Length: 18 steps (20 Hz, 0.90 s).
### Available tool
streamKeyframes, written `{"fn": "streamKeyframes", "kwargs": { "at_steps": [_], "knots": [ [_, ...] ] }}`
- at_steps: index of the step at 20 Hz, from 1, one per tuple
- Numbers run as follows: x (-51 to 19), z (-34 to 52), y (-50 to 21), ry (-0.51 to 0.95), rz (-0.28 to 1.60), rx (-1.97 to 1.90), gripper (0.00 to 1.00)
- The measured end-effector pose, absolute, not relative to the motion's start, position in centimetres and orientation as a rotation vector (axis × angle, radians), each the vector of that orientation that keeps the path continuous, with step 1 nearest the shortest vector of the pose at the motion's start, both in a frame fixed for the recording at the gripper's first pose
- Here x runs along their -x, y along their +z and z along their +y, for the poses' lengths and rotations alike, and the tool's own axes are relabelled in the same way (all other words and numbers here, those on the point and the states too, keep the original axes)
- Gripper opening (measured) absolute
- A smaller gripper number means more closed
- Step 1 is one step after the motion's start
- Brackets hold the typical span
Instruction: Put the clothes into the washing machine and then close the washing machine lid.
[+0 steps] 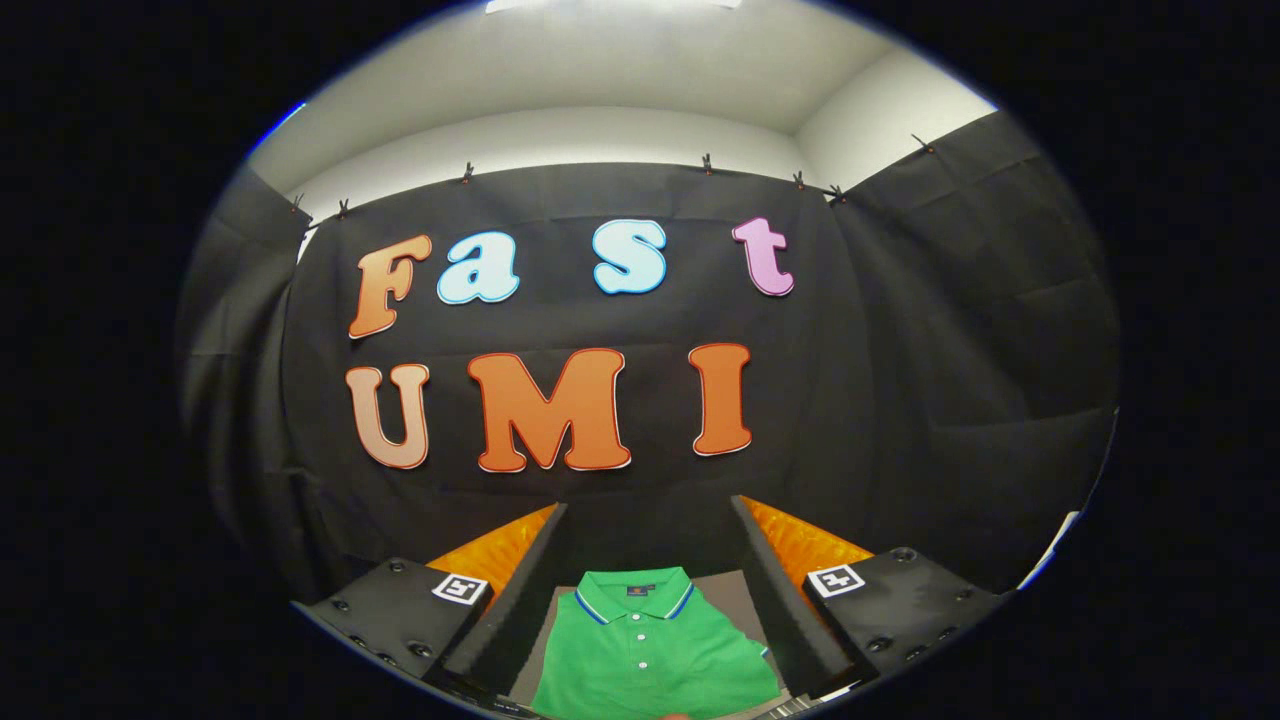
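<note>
From where I sit at the feed, the tongs (648, 600) are spread wide, both fingers (510, 600) reaching forward with a broad gap between them and nothing pressed by either one. Each finger carries a small square black-and-white marker (459, 588) on the block at its base. In that gap, nearest to me, lies the shirt (655, 650): a green polo, folded, with its collar pointing away from me, a blue stripe along the collar edge and a row of small white buttons running down the placket. It sits between the fingers without touching either that I can make out, though the right finger's inner edge runs very close to the shirt's sleeve side and I cannot tell whether they meet. The shirt rests on a grey counter (725, 590), a bare strip of which shows just past the collar and beside the right finger. Beyond the fingertips hangs the black cloth wall (900, 350) of the booth, creased and draped, wrapping round on both sides. It is held along its top edge by a row of small clips (707, 162). Above the cloth I see a pale wall (560, 135) and, farther up still, a white ceiling (640, 60) with a bright light at its far edge.
</note>
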State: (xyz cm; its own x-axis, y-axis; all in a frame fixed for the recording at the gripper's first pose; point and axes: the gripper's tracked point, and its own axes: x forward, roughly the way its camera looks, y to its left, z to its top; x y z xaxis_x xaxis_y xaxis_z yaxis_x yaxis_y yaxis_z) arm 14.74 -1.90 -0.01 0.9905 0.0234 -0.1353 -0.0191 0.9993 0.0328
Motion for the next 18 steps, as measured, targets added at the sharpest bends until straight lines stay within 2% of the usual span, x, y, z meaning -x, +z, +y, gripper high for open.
{"fn": "streamKeyframes", "kwargs": {
  "at_steps": [4, 8, 14, 18],
  "knots": [
    [-19.5, -1.4, -7.9, 0.018, 0.477, 0.049, 1.0],
    [-20.1, 1.0, -16.5, 0.097, 0.786, -0.014, 1.0],
    [-19.3, 1.0, -24.6, 0.112, 1.122, -0.021, 1.0],
    [-18.8, -0.5, -27.4, 0.076, 1.262, 0.0, 0.99]
  ]
}}
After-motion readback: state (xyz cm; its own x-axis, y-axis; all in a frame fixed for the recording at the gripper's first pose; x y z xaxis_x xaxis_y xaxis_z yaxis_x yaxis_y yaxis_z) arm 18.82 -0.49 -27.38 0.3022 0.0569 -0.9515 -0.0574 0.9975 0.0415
